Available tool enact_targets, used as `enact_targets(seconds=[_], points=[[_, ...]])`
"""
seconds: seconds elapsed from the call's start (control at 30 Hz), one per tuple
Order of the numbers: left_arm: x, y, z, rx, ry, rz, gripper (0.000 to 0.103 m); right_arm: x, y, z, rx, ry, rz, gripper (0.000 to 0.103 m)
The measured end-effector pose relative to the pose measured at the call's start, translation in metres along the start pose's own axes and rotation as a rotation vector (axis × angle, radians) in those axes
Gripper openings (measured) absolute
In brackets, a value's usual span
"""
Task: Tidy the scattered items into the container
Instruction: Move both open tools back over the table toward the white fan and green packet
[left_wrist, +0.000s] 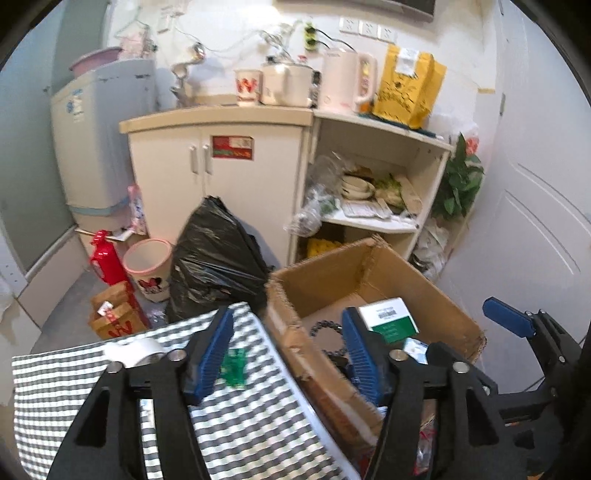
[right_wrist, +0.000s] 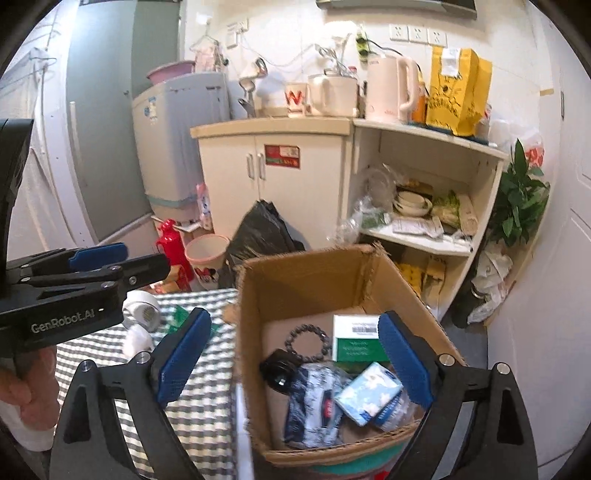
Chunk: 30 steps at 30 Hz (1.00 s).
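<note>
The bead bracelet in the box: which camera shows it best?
The right wrist view: the whole bracelet lies in plain sight on the floor of the box. In the left wrist view only part of its ring shows, cut off by a gripper finger.

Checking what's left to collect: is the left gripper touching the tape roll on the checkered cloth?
Apart. In the left wrist view the left gripper has open, empty jaws, and bare cloth separates the tape roll from them.

My count, box and table

I see one cardboard box (right_wrist: 310, 273), one bead bracelet (right_wrist: 306, 341), one green-and-white carton (right_wrist: 354, 343), two tape rolls (right_wrist: 142, 310).
</note>
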<state>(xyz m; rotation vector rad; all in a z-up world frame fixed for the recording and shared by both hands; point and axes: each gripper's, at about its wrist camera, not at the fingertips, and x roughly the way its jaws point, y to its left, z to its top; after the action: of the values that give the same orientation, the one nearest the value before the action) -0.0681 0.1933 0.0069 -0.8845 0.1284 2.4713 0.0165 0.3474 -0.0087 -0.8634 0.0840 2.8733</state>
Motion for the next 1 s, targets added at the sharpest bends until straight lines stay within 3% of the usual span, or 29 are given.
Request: enact_targets(seconds=[0.43, 1.0], points=[[-0.067, 0.085, -0.025, -0.126, -0.077, 0.142, 0.102, -0.008, 0.083, 0.002, -0.111, -0.014, 0.117, 0.103], [-0.115, 0.151, -0.051, -0.209, -0.118, 0.279, 0.103, -0.021, 0.150, -0.003, -0.167, -0.028, 0.199, 0.103]])
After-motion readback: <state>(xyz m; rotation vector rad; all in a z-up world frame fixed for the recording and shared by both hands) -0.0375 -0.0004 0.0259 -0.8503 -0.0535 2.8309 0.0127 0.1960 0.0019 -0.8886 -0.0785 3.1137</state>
